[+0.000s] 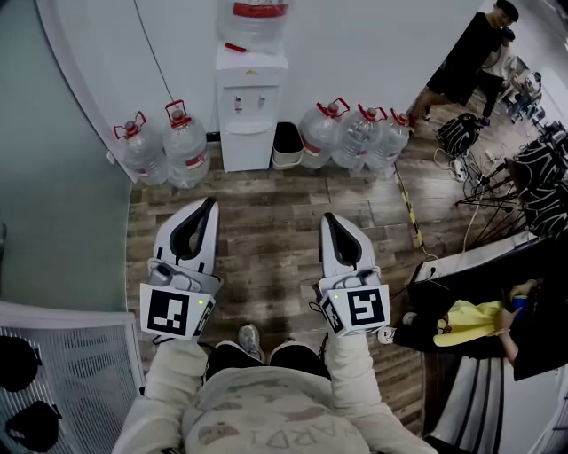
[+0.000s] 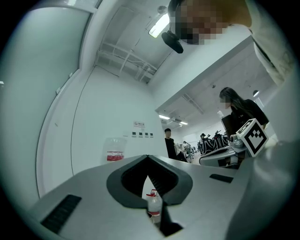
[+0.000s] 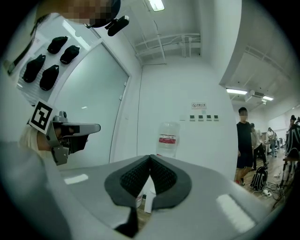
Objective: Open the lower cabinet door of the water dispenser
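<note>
The white water dispenser stands against the far wall with a bottle on top. Its lower cabinet door is closed. Both grippers hang over the wooden floor close to my body, well short of the dispenser. My left gripper is shut with nothing in it, its tips meeting. My right gripper is also shut and empty. The right gripper view shows the dispenser's bottle straight ahead above the jaws.
Water jugs stand on the floor left and right of the dispenser, with a black bin beside it. People, bags and cables fill the right side. A mesh chair is at lower left.
</note>
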A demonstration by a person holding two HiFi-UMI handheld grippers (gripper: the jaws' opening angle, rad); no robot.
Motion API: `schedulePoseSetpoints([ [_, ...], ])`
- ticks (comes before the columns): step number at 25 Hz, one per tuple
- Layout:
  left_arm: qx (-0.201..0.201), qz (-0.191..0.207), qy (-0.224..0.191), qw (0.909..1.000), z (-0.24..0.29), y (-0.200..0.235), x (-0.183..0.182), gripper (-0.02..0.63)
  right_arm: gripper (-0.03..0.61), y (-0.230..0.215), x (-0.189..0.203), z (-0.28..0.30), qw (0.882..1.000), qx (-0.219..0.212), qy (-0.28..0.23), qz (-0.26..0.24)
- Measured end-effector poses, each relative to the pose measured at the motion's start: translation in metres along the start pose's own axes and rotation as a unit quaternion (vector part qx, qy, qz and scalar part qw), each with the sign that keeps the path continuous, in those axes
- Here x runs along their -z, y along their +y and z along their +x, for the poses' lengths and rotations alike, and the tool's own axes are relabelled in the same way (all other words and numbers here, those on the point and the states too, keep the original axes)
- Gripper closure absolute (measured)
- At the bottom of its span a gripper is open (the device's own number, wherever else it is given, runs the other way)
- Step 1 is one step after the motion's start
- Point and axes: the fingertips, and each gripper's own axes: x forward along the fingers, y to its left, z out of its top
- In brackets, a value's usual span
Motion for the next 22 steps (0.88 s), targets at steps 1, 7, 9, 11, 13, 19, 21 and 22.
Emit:
schedulePoseSetpoints([
  [1,0.001,-0.001,0.000,1.0000,0.001,0.002,0.001,0.607,0.568,0.001,0.000,0.001,1.000,0.000,-0.002,0.002],
  [7,0.008,-0.005,-0.010,0.9999,0.008,0.015,0.003,0.607,0.568,0.006,0.001,0.014,1.000,-0.002,-0.005,0.004],
  [9,0.008,-0.006,-0.011,0.9999,0.012,0.024,0.005,0.607,0.568,0.006,0.003,0.022,1.000,-0.002,-0.004,0.004],
  [11,0.009,-0.004,-0.013,0.9999,0.020,0.033,0.006,0.607,0.568,0.003,0.003,0.035,1.000,0.001,-0.006,0.006],
  [13,0.009,-0.002,-0.014,0.9999,0.032,0.040,0.008,0.607,0.568,-0.004,0.003,0.049,1.000,0.001,-0.008,0.007],
  [19,0.002,-0.004,-0.022,0.9998,0.085,0.065,0.015,0.607,0.568,-0.033,0.004,0.108,1.000,-0.011,-0.014,0.007],
  [21,-0.001,-0.001,-0.022,0.9998,0.108,0.075,0.019,0.607,0.568,-0.047,0.004,0.131,1.000,-0.014,-0.016,0.007],
  [22,-0.002,0.001,-0.021,0.9998,0.120,0.079,0.021,0.607,0.568,-0.054,0.005,0.143,1.000,-0.016,-0.016,0.007],
])
